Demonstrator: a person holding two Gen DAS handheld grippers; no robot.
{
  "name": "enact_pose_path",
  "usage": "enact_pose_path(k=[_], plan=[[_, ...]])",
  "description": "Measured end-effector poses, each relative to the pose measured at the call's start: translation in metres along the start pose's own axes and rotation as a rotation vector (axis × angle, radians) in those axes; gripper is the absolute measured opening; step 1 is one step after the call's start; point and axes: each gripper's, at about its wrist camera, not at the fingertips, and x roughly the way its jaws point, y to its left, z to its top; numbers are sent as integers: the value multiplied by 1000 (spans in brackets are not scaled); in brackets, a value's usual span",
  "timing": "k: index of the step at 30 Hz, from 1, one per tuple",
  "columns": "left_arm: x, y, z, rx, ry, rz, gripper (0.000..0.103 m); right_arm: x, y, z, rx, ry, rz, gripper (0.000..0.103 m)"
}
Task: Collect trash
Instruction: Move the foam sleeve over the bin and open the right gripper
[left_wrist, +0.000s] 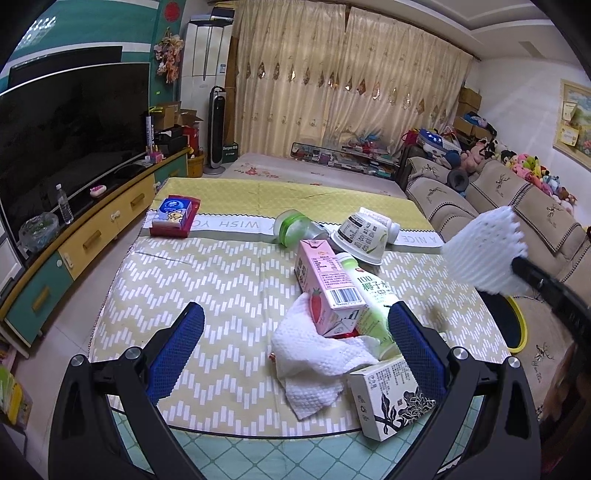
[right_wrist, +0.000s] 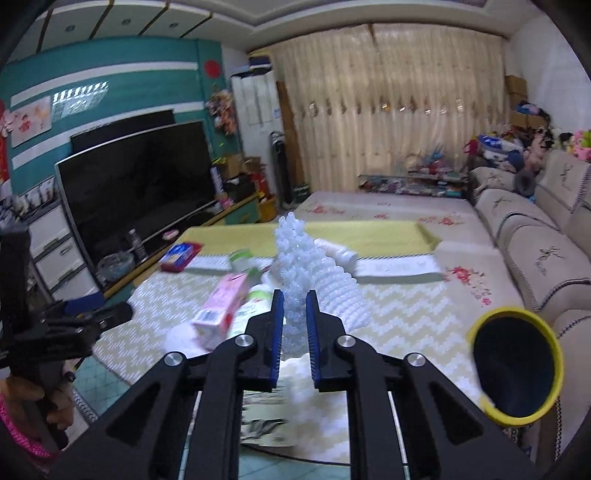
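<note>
Left hand-held gripper (left_wrist: 295, 354) hangs wide apart over the carton pile (left_wrist: 328, 291) on the counter (left_wrist: 221, 273), right hand-held gripper (right_wrist: 294, 306) pinches springy foam net (right_wrist: 317, 273) thinly, may slip before reaching yellow bin (right_wrist: 515, 365).

On my bench (left_wrist: 229, 280), the cartons (left_wrist: 327, 288) and bottle (left_wrist: 373, 295) lie near its right edge; the tissue pack (left_wrist: 173, 216) sits at its far-left corner.
</note>
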Motion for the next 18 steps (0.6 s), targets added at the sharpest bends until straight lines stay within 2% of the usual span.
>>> enact_pose_path(k=[5,11,18], plan=[[2,-5,0,11,4,-3,98,-9,-56,0,55,-18,-169,12],[4,-17,-1,36,6,-21,98,7,-137,-18,139,58,-360,12],[3,-39,-4,82,-14,-84,98,32,-204,-41,226,132,-432,12]])
